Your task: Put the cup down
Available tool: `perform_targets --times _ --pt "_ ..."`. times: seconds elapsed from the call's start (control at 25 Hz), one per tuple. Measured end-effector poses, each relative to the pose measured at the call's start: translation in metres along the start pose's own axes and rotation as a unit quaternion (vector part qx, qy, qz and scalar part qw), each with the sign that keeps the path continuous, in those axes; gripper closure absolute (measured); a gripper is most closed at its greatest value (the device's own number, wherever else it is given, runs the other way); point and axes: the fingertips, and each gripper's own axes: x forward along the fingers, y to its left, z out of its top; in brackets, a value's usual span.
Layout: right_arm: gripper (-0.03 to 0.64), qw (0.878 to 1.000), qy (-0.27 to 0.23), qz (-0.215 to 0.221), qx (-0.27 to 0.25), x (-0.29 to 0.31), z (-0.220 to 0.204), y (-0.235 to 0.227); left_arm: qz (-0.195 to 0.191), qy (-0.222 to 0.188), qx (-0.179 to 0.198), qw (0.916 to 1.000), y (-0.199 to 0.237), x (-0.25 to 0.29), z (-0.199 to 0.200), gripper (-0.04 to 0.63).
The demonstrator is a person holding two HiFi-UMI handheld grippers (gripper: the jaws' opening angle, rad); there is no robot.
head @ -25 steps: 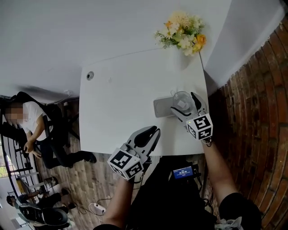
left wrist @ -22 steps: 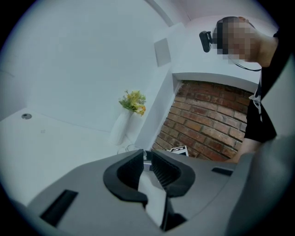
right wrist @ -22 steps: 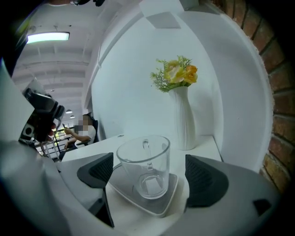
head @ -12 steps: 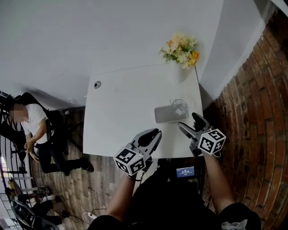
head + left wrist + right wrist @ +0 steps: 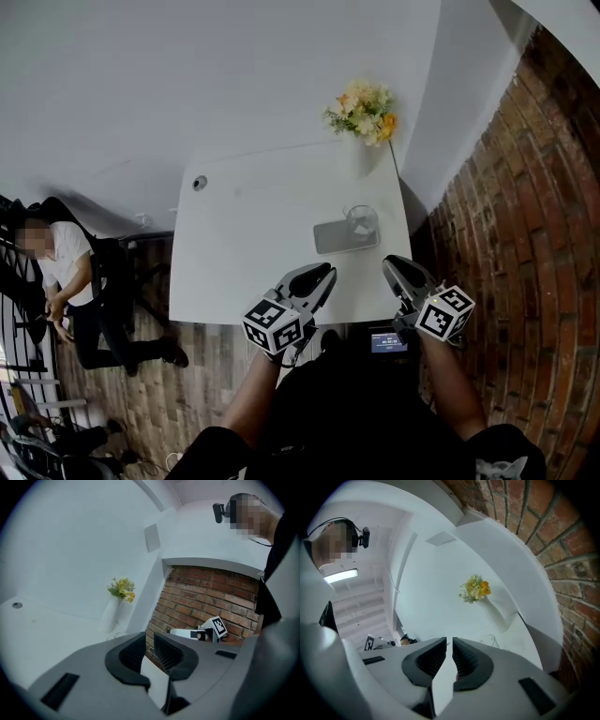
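The clear glass cup (image 5: 362, 223) stands upright on the white table (image 5: 253, 253), touching the right end of a flat grey device (image 5: 334, 236). My right gripper (image 5: 393, 265) hangs off the table's near edge, well apart from the cup. Its jaws are closing and are almost together, with nothing between them (image 5: 449, 645). The cup (image 5: 490, 640) shows faintly beyond them. My left gripper (image 5: 323, 273) hovers over the near table edge, shut and holding nothing (image 5: 150, 649).
A white vase of yellow flowers (image 5: 362, 113) stands at the table's far right corner. A brick wall (image 5: 525, 216) runs close along the right side. A seated person (image 5: 58, 272) is at the far left. A small round fitting (image 5: 199, 183) sits in the table's far left.
My right gripper has let go of the cup, pulled back off the near table edge and closed its jaws. The cup stays on the table. The left gripper has barely moved.
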Motion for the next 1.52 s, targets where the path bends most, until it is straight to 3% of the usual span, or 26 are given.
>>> perform_targets --times 0.36,1.52 --pt "0.6 1.0 -0.008 -0.025 -0.004 -0.018 0.003 -0.001 -0.005 -0.005 -0.003 1.0 -0.005 -0.006 -0.005 0.535" --pt "0.603 0.996 0.03 -0.054 -0.069 -0.001 -0.001 -0.011 -0.009 0.004 0.004 0.9999 0.0 -0.001 0.0 0.537"
